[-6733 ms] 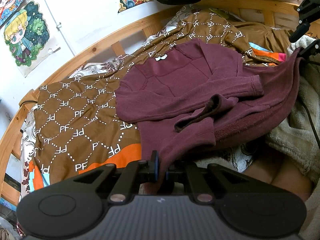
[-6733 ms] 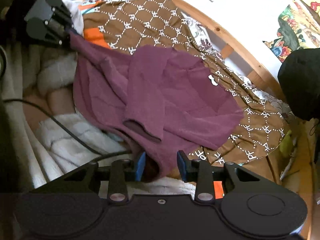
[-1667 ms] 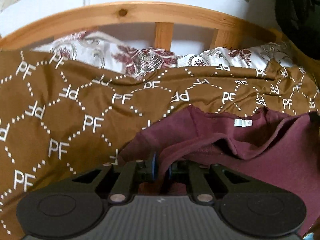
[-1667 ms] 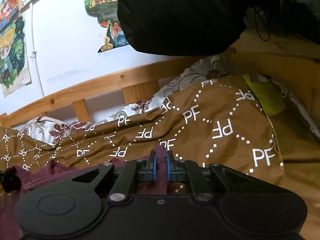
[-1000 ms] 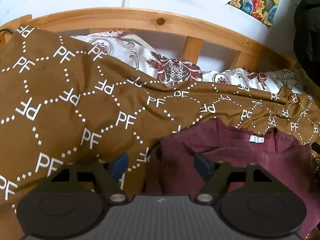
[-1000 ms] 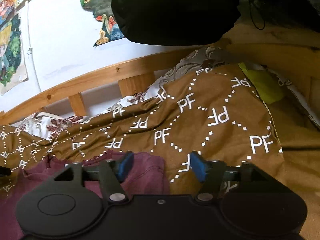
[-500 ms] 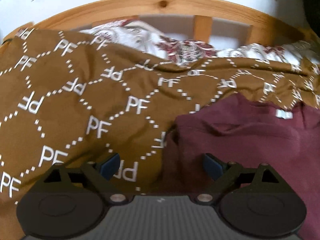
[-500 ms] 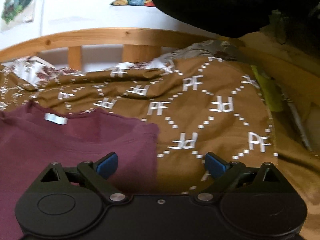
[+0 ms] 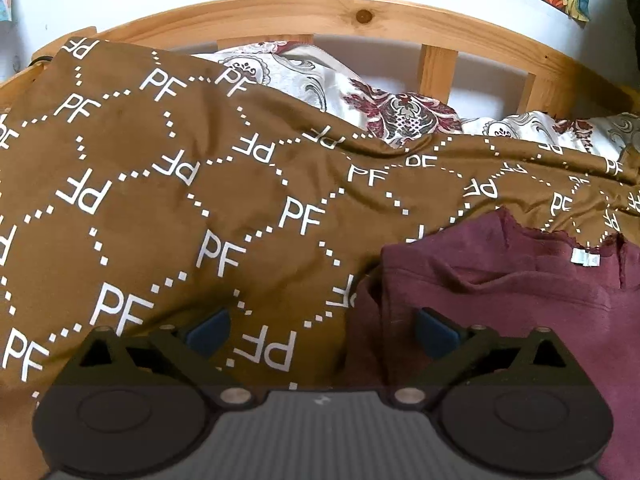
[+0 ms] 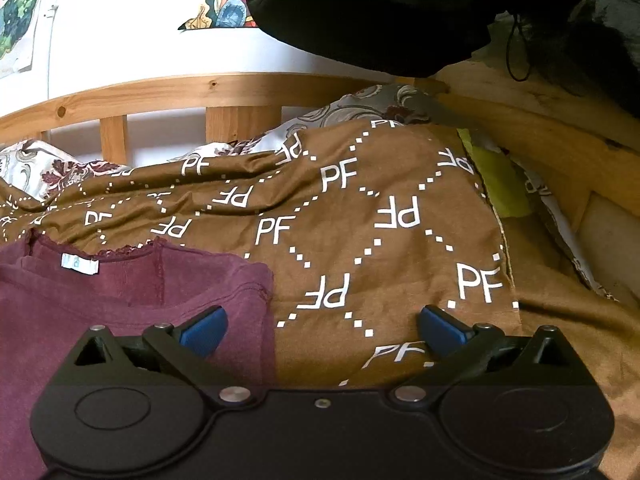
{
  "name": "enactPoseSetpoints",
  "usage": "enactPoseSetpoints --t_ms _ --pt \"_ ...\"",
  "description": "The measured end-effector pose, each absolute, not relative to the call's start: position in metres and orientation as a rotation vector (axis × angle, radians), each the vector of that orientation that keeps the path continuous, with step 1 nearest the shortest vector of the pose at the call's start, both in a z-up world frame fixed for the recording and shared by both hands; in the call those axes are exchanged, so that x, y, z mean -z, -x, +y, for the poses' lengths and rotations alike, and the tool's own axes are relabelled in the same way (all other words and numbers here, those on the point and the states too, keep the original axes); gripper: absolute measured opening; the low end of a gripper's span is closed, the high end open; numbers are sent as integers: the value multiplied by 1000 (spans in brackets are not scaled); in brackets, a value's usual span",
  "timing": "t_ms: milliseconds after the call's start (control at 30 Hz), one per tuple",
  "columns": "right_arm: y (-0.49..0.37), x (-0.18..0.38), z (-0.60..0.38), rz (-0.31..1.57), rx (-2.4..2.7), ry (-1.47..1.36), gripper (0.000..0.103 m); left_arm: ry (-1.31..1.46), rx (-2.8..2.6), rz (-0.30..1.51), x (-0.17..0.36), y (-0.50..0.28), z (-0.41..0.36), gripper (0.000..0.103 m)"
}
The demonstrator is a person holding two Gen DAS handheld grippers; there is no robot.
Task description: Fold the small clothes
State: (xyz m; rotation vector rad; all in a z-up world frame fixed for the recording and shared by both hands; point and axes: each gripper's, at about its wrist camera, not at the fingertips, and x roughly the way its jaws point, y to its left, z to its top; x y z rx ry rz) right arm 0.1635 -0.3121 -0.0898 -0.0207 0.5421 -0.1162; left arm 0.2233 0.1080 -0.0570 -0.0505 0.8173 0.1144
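Note:
A maroon top [image 9: 520,292] lies flat on the brown blanket, folded, its white neck label [image 9: 585,258] facing the headboard. It also shows in the right wrist view [image 10: 120,300]. My left gripper [image 9: 322,330] is open and empty, straddling the top's left edge. My right gripper [image 10: 322,326] is open and empty, straddling the top's right edge, with its left finger over the cloth.
A brown blanket with white PF letters [image 9: 180,208] covers the bed. A wooden slatted headboard [image 9: 360,16] and floral pillows [image 9: 400,112] stand behind. A black garment [image 10: 380,8] hangs at the upper right. A wooden side rail [image 10: 560,148] runs along the right.
Both grippers held the top's hem, carried it up to the neck end, then opened and let go. In the last half second they drew back slightly.

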Motion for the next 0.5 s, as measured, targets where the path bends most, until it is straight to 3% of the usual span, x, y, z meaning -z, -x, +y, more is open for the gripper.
enactPoseSetpoints --t_ms 500 --pt "-151 87 -321 529 165 -16 102 100 -152 836 53 -209 116 102"
